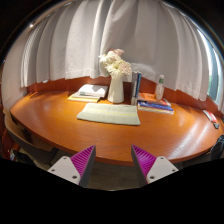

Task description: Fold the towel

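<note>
**Towel flat on table, gripper held back and empty**

Curtains (110,30) fill the upper half of the frame, pale and pleated, running the full width behind the furniture. Below them a curved wooden table (70,125) takes up the centre band of the frame, its near edge bowing toward the camera.

The towel (110,114) lies flat on the table at centre frame, a pale rectangle with its long axis running left to right, square to the line of approach. It sits straight ahead of the gripper (113,165), well beyond the fingertips, with bare tabletop between. The near long edge is the one facing the fingers, so I judge that edge the likely first grip, reached by a straight advance and a drop.

Behind the towel, at upper centre, stands a white vase of flowers (117,75), close to its far edge. To the upper left of the towel is a folded white cloth (90,92) on a tray or board. To the upper right lies a stack of books (155,104) with a bottle (160,87) beside it. All stand beyond the towel, none in the approach path; the vase is the risk if a fold carries too far back.

The fingers, at lower centre, are parted with nothing between the purple pads (84,160); the gripper is released and clear of the table.
</note>
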Demonstrator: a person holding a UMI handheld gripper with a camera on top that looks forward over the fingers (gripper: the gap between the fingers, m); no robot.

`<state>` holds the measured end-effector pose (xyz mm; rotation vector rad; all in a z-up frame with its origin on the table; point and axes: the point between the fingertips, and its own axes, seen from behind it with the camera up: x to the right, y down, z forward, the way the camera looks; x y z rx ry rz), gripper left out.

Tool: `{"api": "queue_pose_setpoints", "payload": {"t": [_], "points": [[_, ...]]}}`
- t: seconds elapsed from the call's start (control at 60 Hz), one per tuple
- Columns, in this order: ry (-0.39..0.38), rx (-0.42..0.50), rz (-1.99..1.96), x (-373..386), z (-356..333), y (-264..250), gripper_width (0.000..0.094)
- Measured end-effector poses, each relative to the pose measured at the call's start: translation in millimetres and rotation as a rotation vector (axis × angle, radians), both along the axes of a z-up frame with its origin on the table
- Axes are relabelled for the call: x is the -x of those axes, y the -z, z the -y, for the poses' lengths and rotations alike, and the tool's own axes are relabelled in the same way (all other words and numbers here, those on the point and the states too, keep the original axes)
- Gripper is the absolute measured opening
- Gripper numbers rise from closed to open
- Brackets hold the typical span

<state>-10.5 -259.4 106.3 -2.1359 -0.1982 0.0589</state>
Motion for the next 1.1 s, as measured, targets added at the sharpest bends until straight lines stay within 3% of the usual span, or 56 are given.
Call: {"api": "queue_pose_setpoints", "payload": {"t": [0.333,0.55,0.683,0.817,0.917,0.967,1.1], "points": [[-0.047,0.105,0.007,179.8,-152.6,57.7,0.0695],[0.005,0.126,0.008,225.3,-265.7,72.7,0.069],[-0.002,0.152,0.024,237.9,-310.8,91.7,0.0666],[0.032,0.218,0.088,227.1,-322.9,120.4,0.0548],[0.08,0.197,0.042,221.4,-329.1,120.9,0.0314],[0.099,0.197,0.076,210.4,-327.2,120.3,0.0074],[0.037,0.224,0.19,208.6,-326.0,121.1,0.0034]]}}
